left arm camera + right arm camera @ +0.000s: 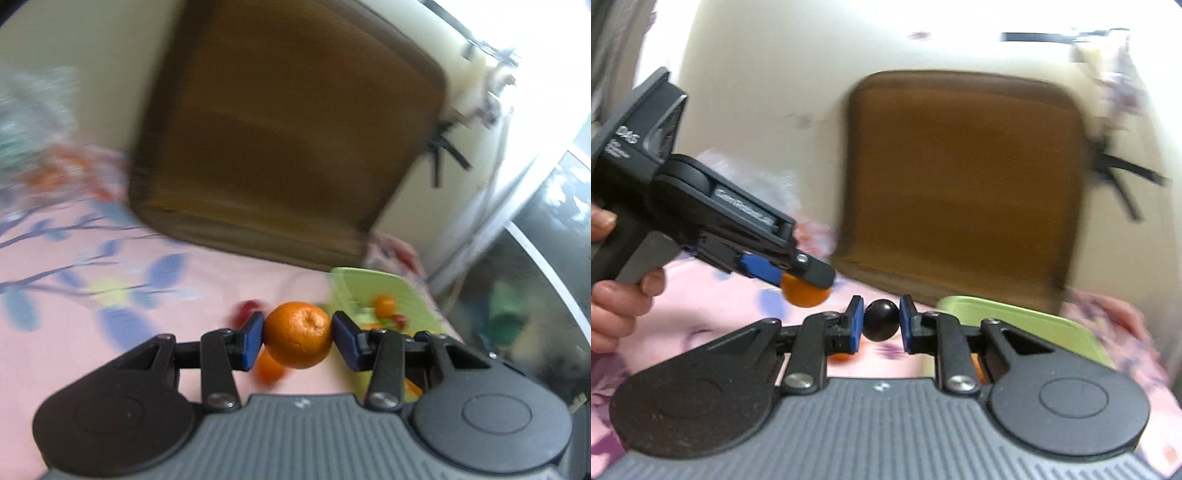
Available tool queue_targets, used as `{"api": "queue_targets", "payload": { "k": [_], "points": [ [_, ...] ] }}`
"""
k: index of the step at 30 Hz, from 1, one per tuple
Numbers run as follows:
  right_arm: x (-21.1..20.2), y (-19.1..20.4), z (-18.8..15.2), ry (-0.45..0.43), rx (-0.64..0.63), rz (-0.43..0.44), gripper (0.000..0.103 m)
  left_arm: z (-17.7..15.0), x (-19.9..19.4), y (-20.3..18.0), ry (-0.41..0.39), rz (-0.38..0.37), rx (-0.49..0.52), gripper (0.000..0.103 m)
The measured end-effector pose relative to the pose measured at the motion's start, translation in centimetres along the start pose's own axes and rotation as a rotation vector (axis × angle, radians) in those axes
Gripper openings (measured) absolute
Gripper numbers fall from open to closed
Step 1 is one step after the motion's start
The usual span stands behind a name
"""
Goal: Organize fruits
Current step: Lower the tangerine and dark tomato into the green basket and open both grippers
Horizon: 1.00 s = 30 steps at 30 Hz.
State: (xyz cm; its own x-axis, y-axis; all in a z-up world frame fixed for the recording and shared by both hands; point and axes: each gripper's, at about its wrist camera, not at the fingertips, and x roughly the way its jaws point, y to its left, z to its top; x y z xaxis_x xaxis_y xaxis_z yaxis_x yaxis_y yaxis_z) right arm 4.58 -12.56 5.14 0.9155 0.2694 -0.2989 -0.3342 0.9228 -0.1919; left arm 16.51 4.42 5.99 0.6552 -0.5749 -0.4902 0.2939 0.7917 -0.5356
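Note:
My left gripper (297, 335) is shut on a mandarin orange (298, 334), its blue pads pressing both sides, lifted above the pink flowered cloth. The right wrist view shows that same gripper (798, 280) at the left with the orange (803, 293) under its tip and a hand on its handle. My right gripper (881, 321) is shut on a small dark round fruit (881, 320). A light green tray (373, 291) holds an orange and red fruits at the right; in the right wrist view the tray (1015, 314) lies just behind the right finger.
A brown cushion (288, 129) leans against the cream wall behind the cloth. Loose fruit lies on the cloth below the left gripper: a red piece (247, 308) and an orange one (269, 367). The cloth's right edge drops off to a dark floor (535, 288).

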Motion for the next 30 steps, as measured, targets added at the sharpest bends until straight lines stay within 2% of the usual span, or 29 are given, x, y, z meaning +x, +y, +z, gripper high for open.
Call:
{"api": "queue_targets", "payload": {
  "k": [3, 6, 11, 13, 14, 15, 17, 22, 25, 30],
  "points": [
    [-0.9, -3.4, -0.4, 0.0, 0.066, -0.078, 0.023, 0.7, 2.7, -3.4, 0.02, -0.047, 0.045, 0.041],
    [-0.9, -5.6, -0.7, 0.004, 0.102, -0.113, 0.023, 1.1, 5.6, -5.9, 0.048, -0.053, 0.075, 0.041],
    [-0.2, -6.2, -1.6, -0.002, 0.114, -0.133, 0.024, 1.4, 9.6, -7.4, 0.082, -0.008, 0.087, 0.041],
    [1.2, -5.2, -1.7, -0.005, 0.114, -0.156, 0.026, 1.5, 10.5, -7.5, 0.087, -0.006, 0.082, 0.041],
    [1.2, -4.9, -1.5, -0.004, 0.111, -0.174, 0.03, 1.5, 10.8, -7.6, 0.089, -0.005, 0.083, 0.042],
    [1.3, -5.0, -1.6, -0.008, 0.114, -0.186, 0.037, 1.5, 10.9, -7.6, 0.091, -0.004, 0.088, 0.042],
    [1.0, -5.7, -1.7, -0.028, 0.134, -0.217, 0.041, 1.4, 11.1, -7.7, 0.089, 0.004, 0.096, 0.042],
    [0.0, -8.3, -2.0, -0.072, 0.248, -0.293, 0.041, 1.7, 9.5, -7.2, 0.064, -0.002, 0.09, 0.042],
    [-0.7, -9.1, -2.2, -0.095, 0.318, -0.295, 0.041, 2.3, 7.9, -7.0, 0.036, 0.004, 0.095, 0.047],
    [-1.5, -8.9, -2.1, -0.143, 0.349, -0.289, 0.041, 3.0, 6.1, -7.6, -0.004, 0.003, 0.105, 0.047]
  ]
}}
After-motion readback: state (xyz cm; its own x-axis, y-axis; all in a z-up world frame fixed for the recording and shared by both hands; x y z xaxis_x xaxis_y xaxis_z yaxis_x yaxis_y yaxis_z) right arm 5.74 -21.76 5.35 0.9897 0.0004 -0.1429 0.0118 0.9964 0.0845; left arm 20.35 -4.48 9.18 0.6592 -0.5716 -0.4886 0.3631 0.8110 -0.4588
